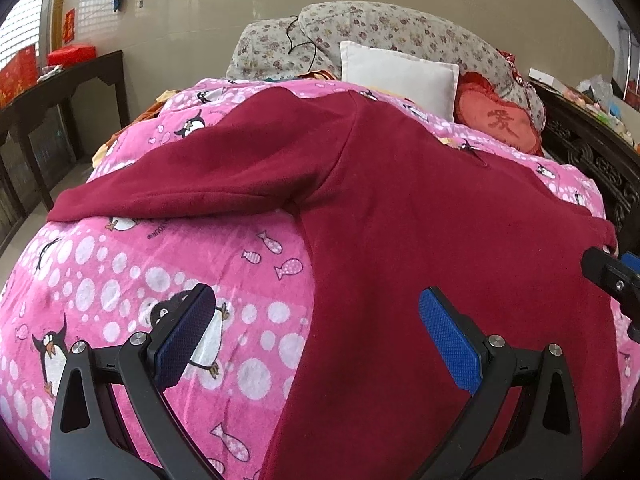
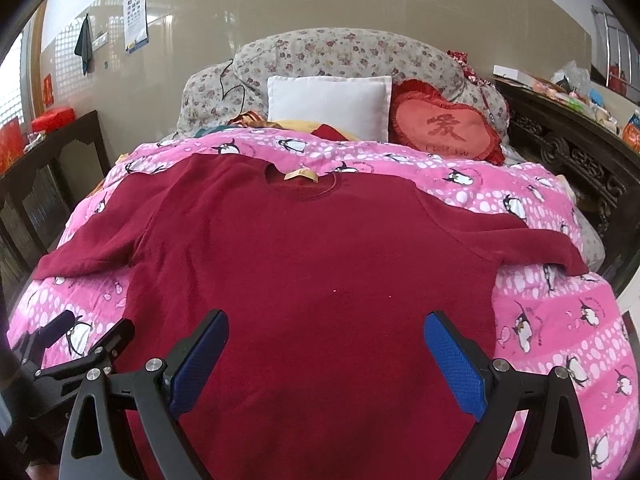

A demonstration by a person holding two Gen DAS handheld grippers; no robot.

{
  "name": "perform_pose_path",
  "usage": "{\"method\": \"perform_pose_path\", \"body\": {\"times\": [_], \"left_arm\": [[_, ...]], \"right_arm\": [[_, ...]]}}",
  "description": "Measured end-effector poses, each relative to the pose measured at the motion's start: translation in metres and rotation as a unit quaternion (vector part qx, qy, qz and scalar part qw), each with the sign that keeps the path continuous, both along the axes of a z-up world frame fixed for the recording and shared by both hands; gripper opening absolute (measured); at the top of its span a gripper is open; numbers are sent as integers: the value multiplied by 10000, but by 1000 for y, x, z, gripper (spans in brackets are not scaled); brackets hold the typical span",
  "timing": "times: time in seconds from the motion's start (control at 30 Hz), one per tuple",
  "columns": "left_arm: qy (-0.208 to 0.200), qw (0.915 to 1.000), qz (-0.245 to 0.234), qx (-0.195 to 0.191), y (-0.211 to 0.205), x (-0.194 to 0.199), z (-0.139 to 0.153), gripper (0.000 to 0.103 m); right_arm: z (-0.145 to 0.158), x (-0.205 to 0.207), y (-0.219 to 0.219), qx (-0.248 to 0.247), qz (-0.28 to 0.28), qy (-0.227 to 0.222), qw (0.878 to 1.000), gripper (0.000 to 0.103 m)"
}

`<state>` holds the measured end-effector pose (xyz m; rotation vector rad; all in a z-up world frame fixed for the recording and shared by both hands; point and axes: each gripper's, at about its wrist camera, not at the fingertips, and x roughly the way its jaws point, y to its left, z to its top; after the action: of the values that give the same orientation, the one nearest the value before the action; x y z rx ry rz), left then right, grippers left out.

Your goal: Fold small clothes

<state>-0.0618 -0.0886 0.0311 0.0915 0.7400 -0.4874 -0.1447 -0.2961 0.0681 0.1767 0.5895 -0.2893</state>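
Between the blue-padded fingers of the left gripper (image 1: 316,332), spread wide and holding nothing: the left side edge of a dark red long-sleeved fleece top (image 1: 400,220), with one finger over the pink penguin-print quilt (image 1: 120,280) and the other over the red cloth. Over to the right, the right gripper (image 2: 326,354), likewise spread and empty, poised above the lower middle of the top's body. Spread flat and face-down on the quilt, neck tag (image 2: 301,176) at the far end, hem nearest both grippers, long axis running straight away toward a white square pillow (image 2: 328,104) and a red heart-shaped cushion (image 2: 446,130). Sleeves out to both sides, the left sleeve (image 1: 180,184) lying ahead and to the left of the left gripper, clearly the nearer one for it. Judged as the start: nothing folded yet, probably a sleeve or side edge to be brought inward first.
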Motion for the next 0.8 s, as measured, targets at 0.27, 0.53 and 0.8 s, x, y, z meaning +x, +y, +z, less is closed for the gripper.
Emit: {"method": "perform_pose_path", "body": {"times": [0.27, 0.53, 0.8], "left_arm": [[-66, 9999, 27, 102, 0, -1, -2, 102], [-83, 10000, 22, 18, 3, -3, 2, 102], [-56, 10000, -15, 82, 6, -4, 7, 102]], "right_arm": [[-14, 9, -1, 198, 124, 140, 9996, 98], [-17, 10, 3, 287, 196, 187, 9992, 98], [-9, 25, 24, 143, 600, 303, 9976, 98]]}}
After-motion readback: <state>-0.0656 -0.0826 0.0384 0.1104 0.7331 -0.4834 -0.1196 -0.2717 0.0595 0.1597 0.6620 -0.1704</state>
